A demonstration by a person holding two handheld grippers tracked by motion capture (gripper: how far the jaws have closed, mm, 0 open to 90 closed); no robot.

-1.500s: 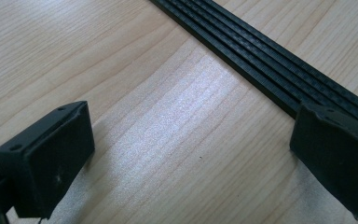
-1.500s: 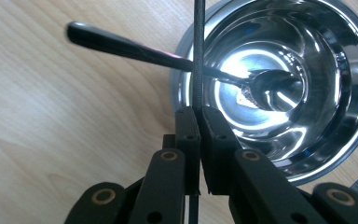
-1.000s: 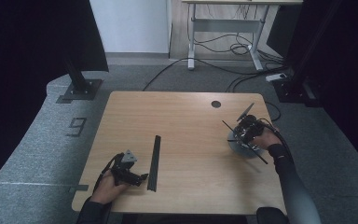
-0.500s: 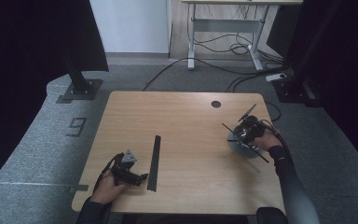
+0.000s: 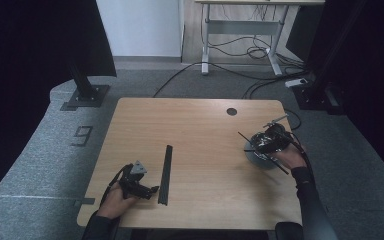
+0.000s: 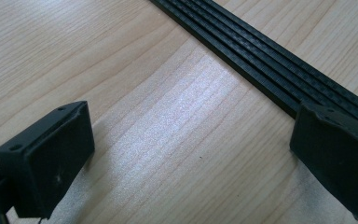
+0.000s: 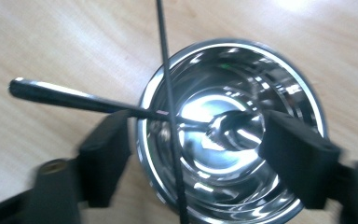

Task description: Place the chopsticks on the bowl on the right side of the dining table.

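A long black ribbed strip (image 5: pixel 166 172) lies on the wooden table (image 5: pixel 200 125) near its front left. My left gripper (image 5: pixel 152 190) rests just left of the strip's near end. In the left gripper view it (image 6: pixel 186 158) is open over bare wood, its right jaw against the strip (image 6: pixel 270 70). At the right, my right gripper (image 5: pixel 260 145) hovers over a steel bowl (image 5: pixel 257 159). The right gripper view shows it (image 7: pixel 200 154) open, jaws on either side of the bowl (image 7: pixel 279 60). A metal utensil (image 7: pixel 74 98) rests in the bowl, handle out over the rim. A thin black rod (image 7: pixel 165 56) crosses above.
A round hole (image 5: pixel 231 111) sits in the table's far right. Grey floor mats surround the table, with a stand base (image 5: pixel 82 95) and a "9" marking (image 5: pixel 82 135) at the left. Cables and a desk frame (image 5: pixel 240 30) lie beyond.
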